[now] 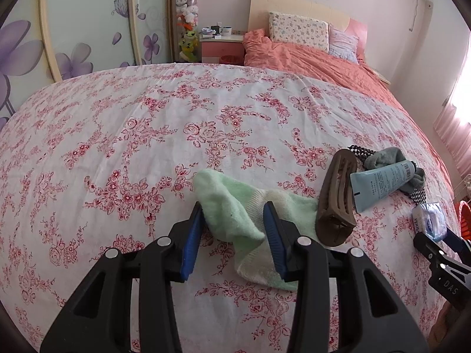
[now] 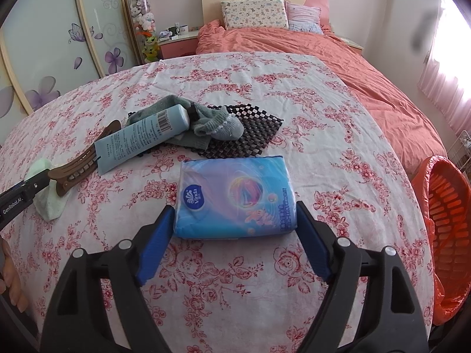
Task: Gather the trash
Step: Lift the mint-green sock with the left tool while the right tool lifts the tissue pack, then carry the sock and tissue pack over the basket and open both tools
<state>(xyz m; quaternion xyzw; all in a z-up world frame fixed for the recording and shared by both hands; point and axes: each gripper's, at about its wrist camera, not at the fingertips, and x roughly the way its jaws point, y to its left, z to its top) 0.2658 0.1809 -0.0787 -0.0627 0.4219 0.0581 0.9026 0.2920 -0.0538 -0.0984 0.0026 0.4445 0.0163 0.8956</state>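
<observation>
Surface: bed [image 2: 294, 94] under a white sheet with red flowers; an orange quilt [image 2: 382, 67] is lying beyond it, far right.
Left tool [image 1: 232, 235]: jaws are standing partly apart around a pale green sock [image 1: 235, 206]; the pads are sitting at its sides, and whether they are pressing it cannot be told.
Right tool [image 2: 235, 229]: jaws are standing wide, flanking a blue tissue pack [image 2: 235, 197] lying flat on the sheet; small gaps are showing at both pads.
Neighbours, right of the sock: a brown hair clip [image 1: 335, 200] is lying just beside it, then a light blue tube [image 1: 382, 182] resting over a grey sock [image 1: 388, 158] on a black mesh mat [image 2: 250, 135].
Bin: an orange basket with an orange liner [image 2: 447, 211] is standing off the bed's right edge, near the right tool.
Open room: the sheet's left and far parts are lying bare; the cluster is crowding the near right.
Edges: wardrobe doors [image 1: 88, 23] are standing beyond the left edge.
</observation>
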